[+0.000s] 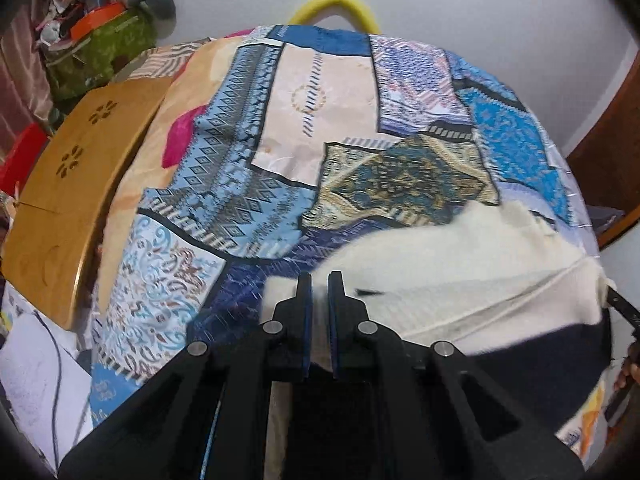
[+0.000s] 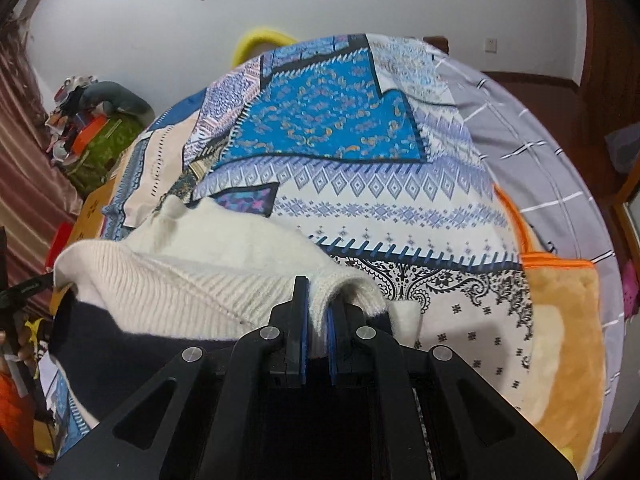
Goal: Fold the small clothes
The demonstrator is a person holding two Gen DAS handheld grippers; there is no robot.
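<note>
A cream knit sweater with a dark navy lower part lies at the near edge of a bed covered by a blue patchwork sheet (image 1: 280,128). In the left wrist view the sweater (image 1: 460,272) stretches to the right. My left gripper (image 1: 319,280) is shut on its cream edge. In the right wrist view the sweater (image 2: 208,272) stretches to the left, ribbed, with the navy band (image 2: 120,344) below. My right gripper (image 2: 318,292) is shut on a cream fold. The sweater hangs lifted between both grippers.
A wooden lap table (image 1: 76,184) lies on the bed's left side. A cluttered green box (image 1: 100,48) stands beyond it. A yellow hoop (image 1: 336,4) sticks up behind the bed. An orange plush blanket (image 2: 560,328) and a grey checked sheet (image 2: 532,152) lie on the right.
</note>
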